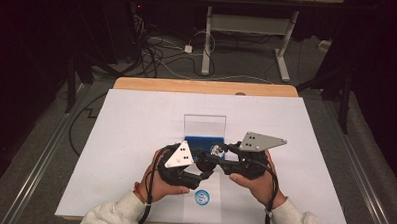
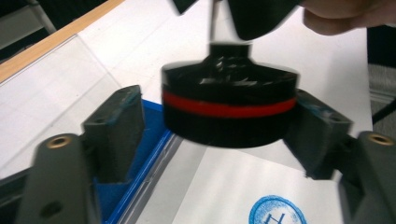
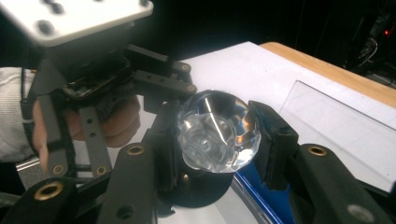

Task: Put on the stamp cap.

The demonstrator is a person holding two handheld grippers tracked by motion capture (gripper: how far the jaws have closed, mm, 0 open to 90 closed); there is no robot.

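Over the middle of the white sheet point(image 1: 135, 140), near its front edge, both grippers meet on one stamp. The right gripper point(image 3: 219, 133) pinches the stamp's clear faceted knob point(image 3: 217, 130), a detail its own view resolves. The left gripper view instead shows the stamp's black base point(image 2: 229, 109) with its red band between the spread jaws of the left gripper point(image 2: 219, 126); the left pad stands clear. A blue round imprint point(image 1: 201, 196) lies below, the blue ink pad point(image 1: 201, 140) beyond.

Right gripper point(image 3: 219, 135) clamps crystal knob point(image 3: 218, 131) — left gripper point(image 3: 116, 93) behind.
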